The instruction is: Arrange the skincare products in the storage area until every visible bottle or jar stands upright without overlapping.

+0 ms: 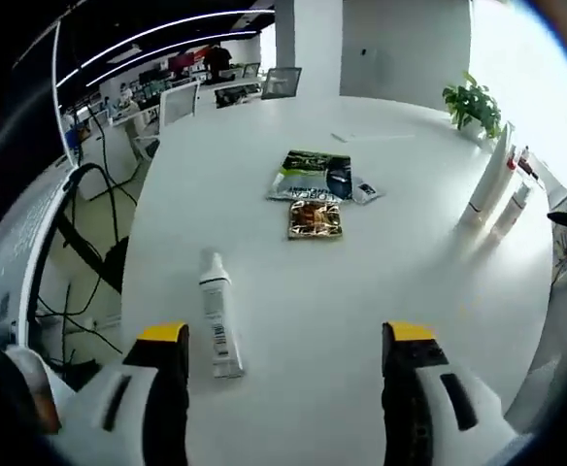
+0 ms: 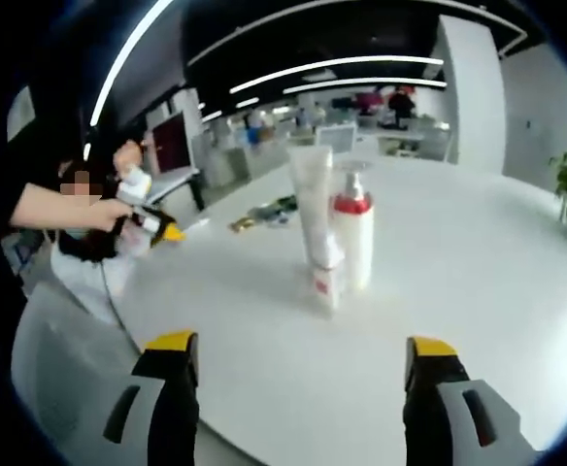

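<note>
A white tube (image 1: 216, 311) lies flat on the white table (image 1: 361, 291), just ahead of my left gripper (image 1: 285, 335), close to its left jaw. That gripper is open and holds nothing. At the table's right edge a tall white tube (image 1: 487, 183) and a pump bottle (image 1: 514, 209) stand upright. In the right gripper view the tall tube (image 2: 312, 199), the red-collared pump bottle (image 2: 354, 238) and a small tube (image 2: 327, 279) stand close together, ahead of my open right gripper (image 2: 301, 345). The left gripper (image 2: 152, 221) shows at the left, held by a person's hand.
Flat sachets (image 1: 313, 175), a gold packet (image 1: 315, 219) and a small sachet (image 1: 366, 191) lie mid-table. A potted plant (image 1: 473, 102) stands at the far right edge. Office chairs (image 1: 282, 83) and cables (image 1: 89, 243) are beyond the table's left rim.
</note>
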The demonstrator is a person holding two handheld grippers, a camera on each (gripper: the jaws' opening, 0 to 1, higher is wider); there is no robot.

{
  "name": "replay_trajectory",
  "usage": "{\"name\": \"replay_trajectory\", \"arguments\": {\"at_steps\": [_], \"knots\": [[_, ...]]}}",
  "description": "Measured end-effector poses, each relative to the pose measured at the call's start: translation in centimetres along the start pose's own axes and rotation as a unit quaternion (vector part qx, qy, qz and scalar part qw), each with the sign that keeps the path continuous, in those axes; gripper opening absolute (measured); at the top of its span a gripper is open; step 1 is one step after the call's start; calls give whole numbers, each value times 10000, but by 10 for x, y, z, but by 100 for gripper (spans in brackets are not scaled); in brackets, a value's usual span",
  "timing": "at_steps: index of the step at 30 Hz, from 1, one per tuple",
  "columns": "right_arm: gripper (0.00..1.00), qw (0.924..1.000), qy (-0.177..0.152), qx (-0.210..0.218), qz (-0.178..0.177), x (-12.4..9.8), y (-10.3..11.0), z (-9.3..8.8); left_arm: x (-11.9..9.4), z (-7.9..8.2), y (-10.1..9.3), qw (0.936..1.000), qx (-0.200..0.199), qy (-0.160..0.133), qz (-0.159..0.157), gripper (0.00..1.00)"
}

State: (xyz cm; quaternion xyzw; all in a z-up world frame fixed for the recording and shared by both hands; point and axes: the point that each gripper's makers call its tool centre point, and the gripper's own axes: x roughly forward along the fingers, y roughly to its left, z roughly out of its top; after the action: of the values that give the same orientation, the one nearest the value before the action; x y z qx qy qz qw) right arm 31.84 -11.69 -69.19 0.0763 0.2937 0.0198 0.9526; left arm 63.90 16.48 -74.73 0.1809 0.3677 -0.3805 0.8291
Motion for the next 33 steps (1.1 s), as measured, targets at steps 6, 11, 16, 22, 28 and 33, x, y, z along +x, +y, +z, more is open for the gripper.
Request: {"name": "replay_trajectory", "arguments": {"at_steps": [6,11,16,22,28,33], "knots": [[90,10000,19,18,-23,0,-2,-1,6,-7,7,9991,320,292,-12,76],[89,10000,47,35,-6,1,-1,-2,10,-11,15,9993,32,374,-44,74],[89,10000,83,3,15,1,0,-3,13,-8,19,9991,82,419,-10,72],[89,9999,106,15,9,2,-1,-4,21,-9,34,9985,-37,496,233,66],[89,9999,140,32,4,2,-1,-6,26,-11,41,9977,-23,567,381,63],[89,9998,163,60,-9,3,-2,-7,30,-15,46,9967,48,678,443,57]]}}
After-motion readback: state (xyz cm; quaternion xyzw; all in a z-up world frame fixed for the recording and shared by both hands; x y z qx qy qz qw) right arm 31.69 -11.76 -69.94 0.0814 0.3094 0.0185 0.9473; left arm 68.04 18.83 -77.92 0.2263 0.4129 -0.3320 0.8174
